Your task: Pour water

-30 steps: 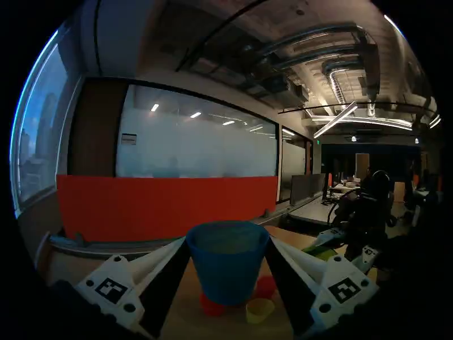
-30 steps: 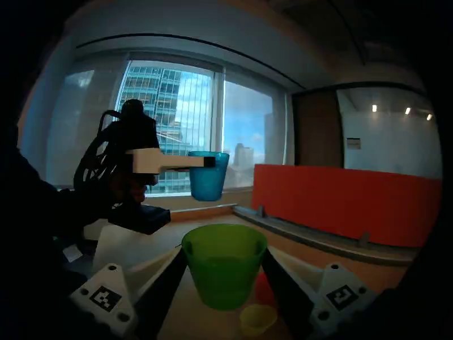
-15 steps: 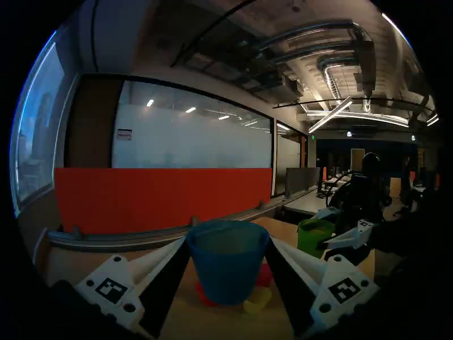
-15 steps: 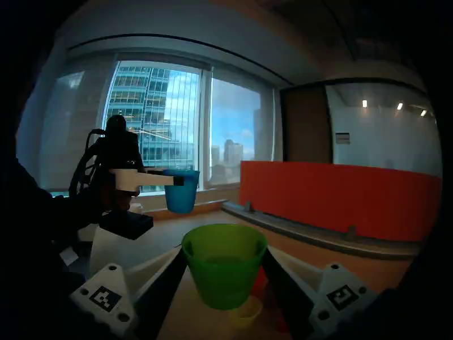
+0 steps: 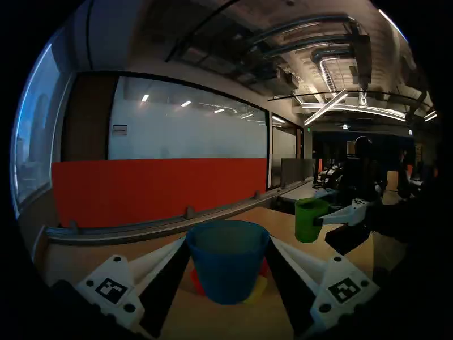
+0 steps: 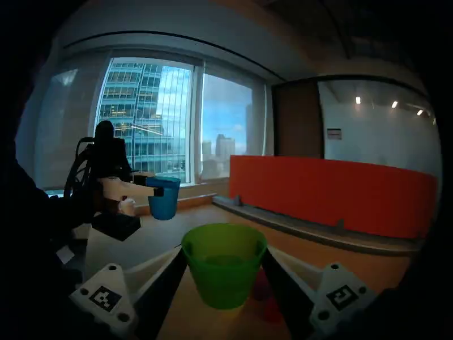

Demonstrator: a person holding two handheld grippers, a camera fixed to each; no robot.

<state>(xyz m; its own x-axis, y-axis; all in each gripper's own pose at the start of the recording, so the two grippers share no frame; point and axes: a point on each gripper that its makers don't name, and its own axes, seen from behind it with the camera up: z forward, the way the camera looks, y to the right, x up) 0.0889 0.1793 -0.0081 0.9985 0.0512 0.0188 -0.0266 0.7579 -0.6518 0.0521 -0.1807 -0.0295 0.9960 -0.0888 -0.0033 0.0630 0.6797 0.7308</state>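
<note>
Red obj (image 5: 196, 281) & yellow obj (image 5: 258, 289) mostly hidden behind blue cup (image 5: 227, 260), wall sign (image 5: 119, 130) too small to read

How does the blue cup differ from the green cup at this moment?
The blue cup is dark blue, the green cup bright green. The left gripper clamps the blue cup; the right gripper clamps the green cup. The green cup seems to hold some liquid; the blue cup's inside is too dim to judge. Both stand upright.

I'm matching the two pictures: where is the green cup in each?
Left gripper view: green cup right of centre, farther off, in the right gripper.
Right gripper view: bottom centre, between that gripper's fingers.
Shared landmark: the orange panel along the wall.
</note>
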